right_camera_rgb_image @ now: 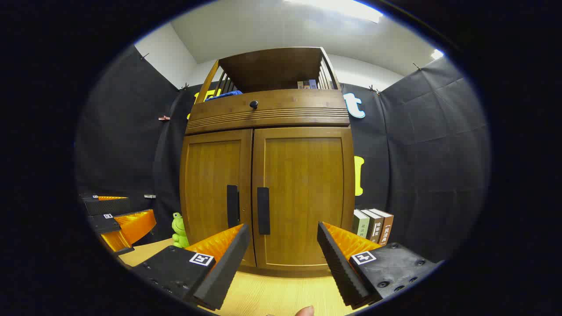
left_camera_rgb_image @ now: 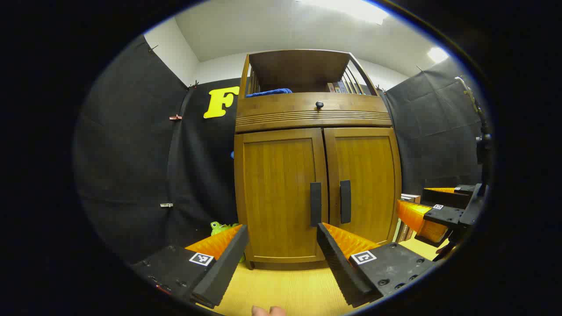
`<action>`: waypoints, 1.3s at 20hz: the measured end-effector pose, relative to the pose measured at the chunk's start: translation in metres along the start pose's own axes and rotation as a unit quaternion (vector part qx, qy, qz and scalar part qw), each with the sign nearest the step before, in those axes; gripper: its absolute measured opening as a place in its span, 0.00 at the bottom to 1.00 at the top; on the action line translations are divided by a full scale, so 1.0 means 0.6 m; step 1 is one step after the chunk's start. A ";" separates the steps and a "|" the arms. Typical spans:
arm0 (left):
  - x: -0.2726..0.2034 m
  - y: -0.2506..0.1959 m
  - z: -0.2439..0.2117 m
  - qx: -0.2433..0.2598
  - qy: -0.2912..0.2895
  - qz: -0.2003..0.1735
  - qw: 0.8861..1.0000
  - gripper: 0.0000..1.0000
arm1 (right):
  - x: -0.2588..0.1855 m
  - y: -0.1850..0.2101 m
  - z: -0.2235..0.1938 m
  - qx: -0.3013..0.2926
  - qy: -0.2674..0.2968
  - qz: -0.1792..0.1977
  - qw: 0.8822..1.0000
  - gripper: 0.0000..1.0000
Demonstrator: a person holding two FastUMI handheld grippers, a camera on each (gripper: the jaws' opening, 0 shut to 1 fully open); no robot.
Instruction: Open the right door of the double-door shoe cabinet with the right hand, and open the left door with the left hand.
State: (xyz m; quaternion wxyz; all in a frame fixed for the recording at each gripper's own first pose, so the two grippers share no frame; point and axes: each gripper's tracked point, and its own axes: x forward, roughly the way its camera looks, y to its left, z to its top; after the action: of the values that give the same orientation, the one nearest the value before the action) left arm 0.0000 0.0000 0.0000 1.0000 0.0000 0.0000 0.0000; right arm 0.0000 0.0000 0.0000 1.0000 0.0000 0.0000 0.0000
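Observation:
A wooden double-door shoe cabinet point(left_camera_rgb_image: 316, 193) point(right_camera_rgb_image: 268, 193) stands ahead with both doors closed. Each door carries a dark vertical handle near the middle seam: the left door handle point(left_camera_rgb_image: 315, 204) point(right_camera_rgb_image: 232, 206) and the right door handle point(left_camera_rgb_image: 345, 201) point(right_camera_rgb_image: 263, 210). My left gripper point(left_camera_rgb_image: 281, 245) is open, short of the left door and apart from it. My right gripper point(right_camera_rgb_image: 283, 245) is open too, facing the right door with a gap in front of it. In the left gripper view the right gripper point(left_camera_rgb_image: 432, 215) appears off to the right; in the right gripper view the left gripper point(right_camera_rgb_image: 118, 219) sits at the far left.
Above the doors is a drawer with a round knob point(left_camera_rgb_image: 319, 105) point(right_camera_rgb_image: 253, 104) and an open shelf holding a blue cloth point(left_camera_rgb_image: 268, 92) and books. A green frog toy point(right_camera_rgb_image: 178, 229) stands left of the cabinet; three books point(right_camera_rgb_image: 373, 224) stand to its right. The floor is light wood.

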 end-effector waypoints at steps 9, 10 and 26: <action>-0.013 0.000 -0.003 0.004 -0.010 0.012 1.000 0.97 | 0.046 0.003 -0.019 0.008 0.013 0.001 1.000 0.97; -0.021 -0.002 -0.007 0.007 -0.010 0.012 1.000 0.96 | 0.061 0.004 -0.023 0.006 0.018 0.001 1.000 0.97; -0.091 0.000 -0.072 0.016 0.005 0.012 1.000 0.97 | 0.297 0.061 -0.102 0.036 0.062 0.006 0.997 0.96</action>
State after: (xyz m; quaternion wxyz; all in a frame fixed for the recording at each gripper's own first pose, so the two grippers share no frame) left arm -0.0545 0.0000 -0.0434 0.9998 0.0161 0.0052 0.0116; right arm 0.1780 0.0367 -0.0612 0.9974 0.0360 0.0618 0.0057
